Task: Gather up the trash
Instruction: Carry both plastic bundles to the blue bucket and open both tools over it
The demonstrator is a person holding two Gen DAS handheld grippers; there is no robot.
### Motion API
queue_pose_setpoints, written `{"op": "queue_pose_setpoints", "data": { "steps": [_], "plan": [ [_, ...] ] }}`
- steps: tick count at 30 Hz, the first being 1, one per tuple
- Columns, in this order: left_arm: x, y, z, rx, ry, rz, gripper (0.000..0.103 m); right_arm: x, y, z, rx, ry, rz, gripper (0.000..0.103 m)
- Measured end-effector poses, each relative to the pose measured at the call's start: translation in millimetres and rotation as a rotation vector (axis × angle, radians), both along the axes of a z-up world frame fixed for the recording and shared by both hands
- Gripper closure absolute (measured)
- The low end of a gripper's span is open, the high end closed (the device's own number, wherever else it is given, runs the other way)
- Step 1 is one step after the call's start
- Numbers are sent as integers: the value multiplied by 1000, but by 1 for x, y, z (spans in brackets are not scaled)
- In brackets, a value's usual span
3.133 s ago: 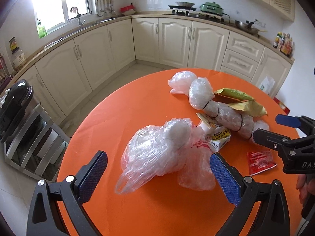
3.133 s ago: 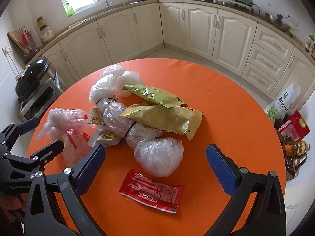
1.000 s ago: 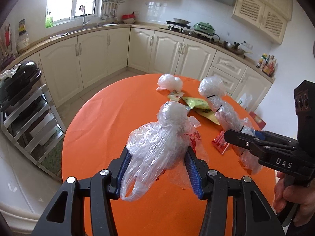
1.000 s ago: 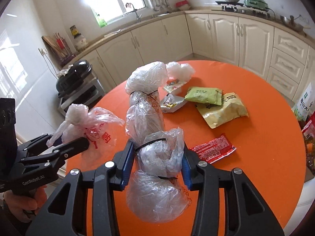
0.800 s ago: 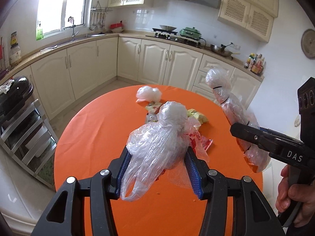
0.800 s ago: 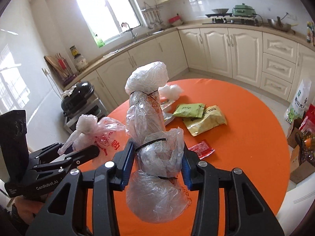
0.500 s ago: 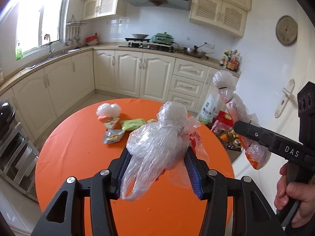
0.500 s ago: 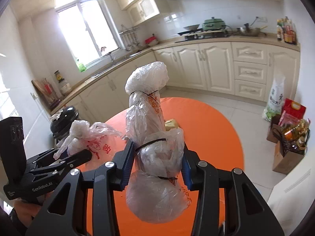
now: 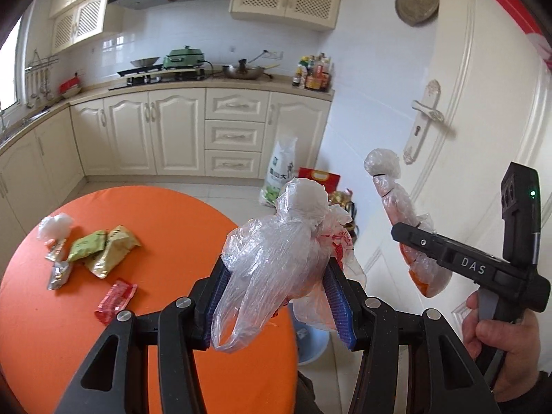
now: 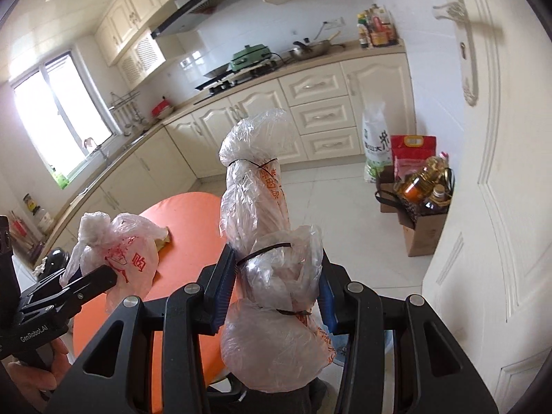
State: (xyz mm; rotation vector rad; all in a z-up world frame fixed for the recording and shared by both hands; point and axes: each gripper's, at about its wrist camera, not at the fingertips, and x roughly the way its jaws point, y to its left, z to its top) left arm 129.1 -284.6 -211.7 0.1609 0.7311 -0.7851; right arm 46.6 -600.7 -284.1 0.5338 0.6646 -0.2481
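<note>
Altogether two held bags [image 9: 283, 252] [image 10: 272, 276], five wrappers [image 9: 103, 252].

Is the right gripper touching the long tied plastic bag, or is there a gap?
Touching. In the right wrist view, the right gripper has both blue pads pressed against the long tied plastic bag, clamping its middle.

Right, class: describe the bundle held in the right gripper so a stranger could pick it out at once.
Start at the white door with the ornate handle; just left of it the right gripper holds a long clear plastic-bag bundle upright. Unlike the loose, crumpled red-printed plastic bag in the left gripper, it is sausage-shaped, cinched by black ties into segments.
</note>
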Motion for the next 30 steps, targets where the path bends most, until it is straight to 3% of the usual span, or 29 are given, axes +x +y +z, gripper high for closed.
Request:
{"op": "queue_pose_setpoints", "data": {
  "steps": [7, 14, 20, 25, 28, 29, 30],
  "plan": [
    [13, -86, -37, 95, 80, -100, 54, -3, -45, -80, 77, 162, -89, 61],
    [40, -159, -80, 251, 140, -148, 54, -2, -77, -158, 175, 288, -154, 61],
    [61, -243, -101, 359, 172, -176, 52, 6, -93, -204, 227, 354, -170, 59],
    [75, -284, -121, 447, 172, -165, 46, 15, -104, -235, 265, 392, -179, 55],
    [70, -300, -130, 488, 153, -162, 26, 18, -112, -248, 279, 411, -190, 42],
    [69, -306, -132, 493, 142, -157, 20, 17, -114, -252, 274, 422, -199, 30],
    [67, -307, -135, 497, 130, -155, 18, 16, -115, -253, 269, 427, -211, 24]
  ]
}}
